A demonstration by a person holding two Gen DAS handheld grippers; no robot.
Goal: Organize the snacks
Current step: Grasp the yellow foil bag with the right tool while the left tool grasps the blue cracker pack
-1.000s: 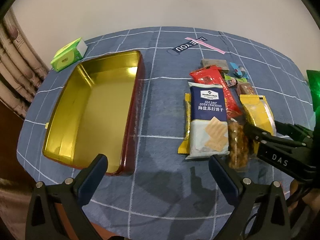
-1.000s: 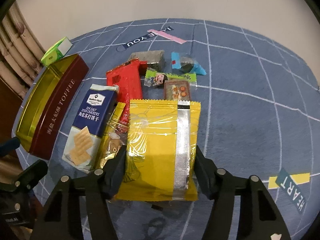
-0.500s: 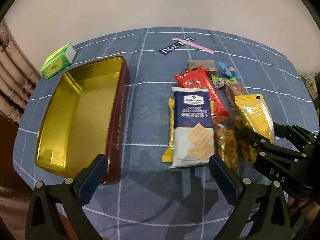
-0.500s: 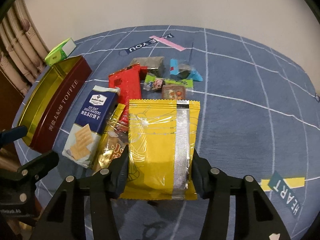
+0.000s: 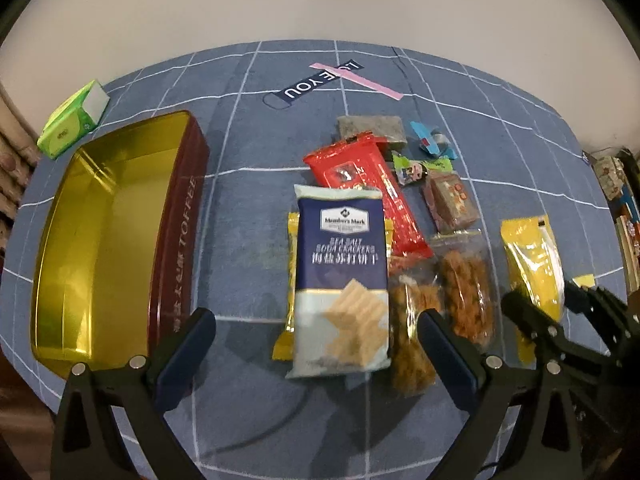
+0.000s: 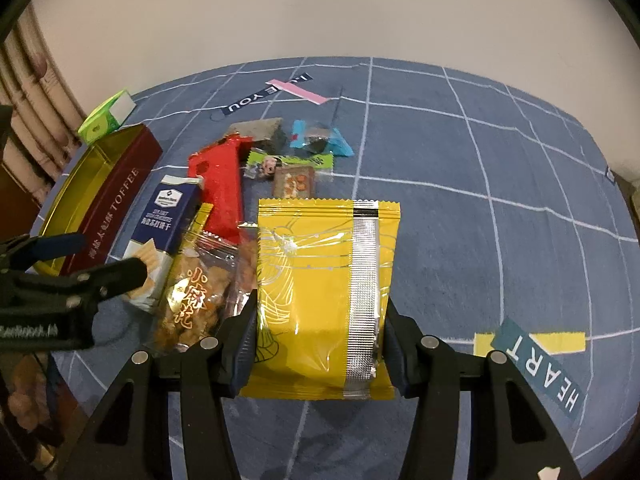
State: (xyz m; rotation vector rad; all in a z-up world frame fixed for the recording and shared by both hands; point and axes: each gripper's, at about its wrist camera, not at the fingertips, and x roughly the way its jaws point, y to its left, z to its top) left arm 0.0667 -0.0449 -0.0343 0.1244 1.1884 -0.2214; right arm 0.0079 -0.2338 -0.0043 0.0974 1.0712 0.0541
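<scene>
An open gold-lined toffee tin (image 5: 100, 240) lies at the left of the blue checked cloth. My left gripper (image 5: 316, 336) hovers open over a navy soda cracker pack (image 5: 340, 264), not touching it. To the right, my right gripper (image 6: 320, 320) is shut on a yellow foil packet (image 6: 316, 280) and holds it lifted off the cloth, its pads pressing both side edges. In the left wrist view that yellow packet (image 5: 532, 264) hangs clear of the pile, at the right gripper (image 5: 540, 312). The right wrist view has the tin (image 6: 116, 208) and the left gripper (image 6: 96, 258) at the left.
Beside the crackers lie a red packet (image 5: 368, 192), clear bags of fried snacks (image 5: 440, 288), a grey packet (image 5: 370, 128) and several small sweets (image 5: 432, 144). A green tissue box (image 5: 74, 120) sits beyond the tin. Labels are printed on the cloth (image 6: 536, 364).
My left gripper has shifted right, from in front of the tin to over the crackers. The right gripper has closed on the yellow packet and drawn it away from the snack pile.
</scene>
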